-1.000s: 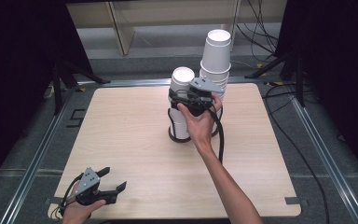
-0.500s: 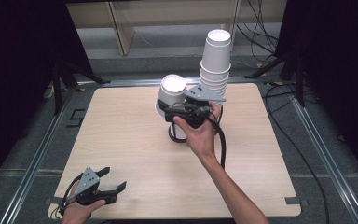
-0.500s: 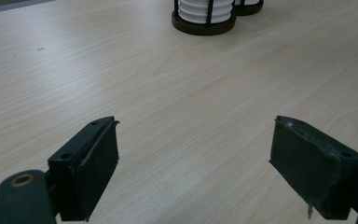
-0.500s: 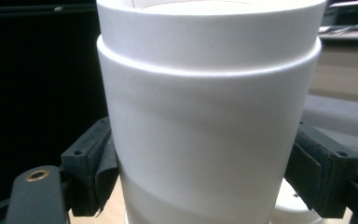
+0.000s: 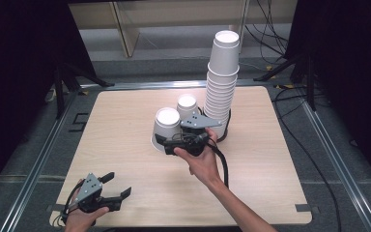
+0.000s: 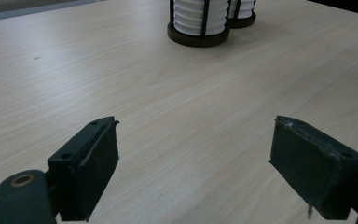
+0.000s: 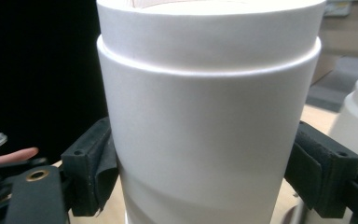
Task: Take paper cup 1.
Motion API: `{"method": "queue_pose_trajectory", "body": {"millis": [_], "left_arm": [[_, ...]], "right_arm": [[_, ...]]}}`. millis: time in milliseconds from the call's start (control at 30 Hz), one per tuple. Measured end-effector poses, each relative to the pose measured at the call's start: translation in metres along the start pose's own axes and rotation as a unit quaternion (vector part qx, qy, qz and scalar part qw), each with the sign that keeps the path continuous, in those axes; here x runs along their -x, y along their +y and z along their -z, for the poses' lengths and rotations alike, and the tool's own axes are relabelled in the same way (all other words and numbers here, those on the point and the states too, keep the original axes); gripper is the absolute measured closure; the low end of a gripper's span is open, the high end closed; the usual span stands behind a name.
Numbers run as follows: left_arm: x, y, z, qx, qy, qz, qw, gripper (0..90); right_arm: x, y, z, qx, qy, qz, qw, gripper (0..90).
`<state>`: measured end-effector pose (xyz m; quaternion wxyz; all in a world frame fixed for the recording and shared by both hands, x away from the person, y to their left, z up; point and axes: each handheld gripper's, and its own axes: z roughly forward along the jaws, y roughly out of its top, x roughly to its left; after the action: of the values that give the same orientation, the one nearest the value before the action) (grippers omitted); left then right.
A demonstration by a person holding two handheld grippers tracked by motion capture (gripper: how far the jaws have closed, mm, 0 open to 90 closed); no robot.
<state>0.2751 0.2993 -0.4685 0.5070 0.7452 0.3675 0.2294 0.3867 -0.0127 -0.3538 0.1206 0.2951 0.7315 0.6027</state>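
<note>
Now right gripper (image 5: 170, 143) clamps white cup (image 5: 166, 128).

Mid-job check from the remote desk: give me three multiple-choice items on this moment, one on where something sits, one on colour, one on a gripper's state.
1. Where is the tall stack of cups?
A. at the table's far side, right of centre
B. at the near left corner
C. on the floor

2. What colour are the cups?
A. red
B. white
C. blue

3. What is the right gripper doing?
A. hanging open with nothing between its jaws
B. lying on the table
C. clamping a cup

Answers: 1 A, the high view shows the stack there; 2 B, every cup is white; 3 C, the right gripper view shows both pads against the cup's sides, while the left gripper is open.
</note>
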Motion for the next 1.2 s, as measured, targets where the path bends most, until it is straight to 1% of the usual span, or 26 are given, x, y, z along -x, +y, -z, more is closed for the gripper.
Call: {"method": "queue_pose_trajectory", "body": {"millis": [33,133,200,233,267,300,333,367,400,433,533,567,600,633,667,700,767,800,833,900,933,1000,1033,1133,1167,1200], "left_arm": [[0.000,0.000,0.000,-0.002,0.000,-0.002,1.0000,14.8],[0.001,0.001,0.001,-0.005,0.002,-0.003,1.0000,14.8],[0.001,0.001,0.001,-0.002,-0.001,-0.005,1.0000,14.8],[0.002,0.001,0.001,-0.001,-0.002,-0.004,1.0000,14.8],[0.002,0.001,0.000,0.002,-0.004,-0.006,1.0000,14.8],[0.002,0.002,0.002,-0.005,0.000,-0.010,0.9999,14.8],[0.003,0.002,0.000,0.007,-0.008,-0.011,0.9999,14.8],[0.003,0.002,-0.001,0.006,-0.009,-0.017,0.9998,14.8],[0.004,0.002,-0.001,0.004,-0.007,-0.018,0.9998,14.8],[0.005,0.002,0.001,-0.005,-0.003,-0.020,0.9998,14.8],[0.005,0.002,-0.001,-0.002,-0.013,-0.027,0.9995,14.8],[0.006,0.002,-0.002,0.005,-0.014,-0.027,0.9995,14.7],[0.006,0.002,-0.001,0.003,-0.013,-0.026,0.9996,14.8],[0.007,0.002,0.000,0.001,-0.011,-0.025,0.9996,14.8],[0.007,0.002,0.000,0.003,-0.013,-0.024,0.9996,14.8],[0.007,0.003,0.001,-0.002,-0.009,-0.024,0.9997,14.8],[0.006,0.003,0.000,0.007,-0.016,-0.026,0.9995,14.7],[0.007,0.002,-0.001,0.009,-0.017,-0.026,0.9995,14.7],[0.007,0.003,0.001,-0.001,-0.012,-0.029,0.9995,14.8],[0.007,0.003,-0.001,0.007,-0.018,-0.029,0.9994,14.8],[0.008,0.003,0.001,-0.003,-0.014,-0.029,0.9995,14.7],[0.007,0.003,-0.001,0.008,-0.022,-0.030,0.9993,14.8],[0.008,0.003,0.000,-0.003,-0.016,-0.031,0.9994,14.8],[0.008,0.003,0.001,-0.003,-0.016,-0.029,0.9994,14.8],[0.008,0.003,-0.001,0.011,-0.025,-0.028,0.9992,14.7],[0.008,0.003,-0.001,0.011,-0.025,-0.028,0.9992,14.7]], "right_arm": [[-0.001,-0.003,0.000,-0.004,0.005,-0.006,1.0000,19.4],[-0.003,-0.010,-0.004,-0.013,0.014,0.016,0.9997,19.3],[-0.006,-0.017,-0.007,-0.019,0.033,0.014,0.9992,19.3],[-0.006,-0.018,-0.008,-0.022,0.032,0.027,0.9989,19.3],[-0.009,-0.022,-0.010,-0.026,0.044,0.019,0.9985,19.3],[-0.010,-0.024,-0.011,-0.028,0.041,0.019,0.9986,19.3],[-0.011,-0.026,-0.012,-0.035,0.042,0.032,0.9980,19.3],[-0.012,-0.028,-0.013,-0.039,0.049,0.025,0.9977,19.3],[-0.013,-0.030,-0.015,-0.035,0.055,0.031,0.9974,19.3],[-0.016,-0.033,-0.016,-0.040,0.055,0.026,0.9974,19.3],[-0.018,-0.040,-0.020,-0.053,0.064,0.041,0.9957,19.3],[-0.021,-0.043,-0.022,-0.048,0.074,0.029,0.9957,19.3],[-0.020,-0.044,-0.022,-0.058,0.072,0.043,0.9948,19.3],[-0.021,-0.046,-0.024,-0.050,0.077,0.039,0.9950,19.3],[-0.022,-0.047,-0.024,-0.061,0.079,0.040,0.9942,19.3],[-0.022,-0.049,-0.025,-0.058,0.079,0.043,0.9942,19.3],[-0.024,-0.052,-0.027,-0.058,0.088,0.044,0.9935,19.3],[-0.024,-0.053,-0.026,-0.067,0.087,0.043,0.9930,19.3],[-0.025,-0.054,-0.027,-0.066,0.088,0.045,0.9929,19.3],[-0.026,-0.057,-0.028,-0.068,0.095,0.043,0.9922,19.3],[-0.027,-0.058,-0.029,-0.065,0.096,0.041,0.9925,19.3],[-0.027,-0.059,-0.029,-0.074,0.096,0.043,0.9917,19.3],[-0.028,-0.060,-0.029,-0.076,0.096,0.043,0.9915,19.3],[-0.028,-0.061,-0.029,-0.074,0.101,0.044,0.9911,19.3],[-0.030,-0.062,-0.030,-0.076,0.102,0.042,0.9910,19.3],[-0.030,-0.062,-0.030,-0.076,0.102,0.042,0.9910,19.3]]}}
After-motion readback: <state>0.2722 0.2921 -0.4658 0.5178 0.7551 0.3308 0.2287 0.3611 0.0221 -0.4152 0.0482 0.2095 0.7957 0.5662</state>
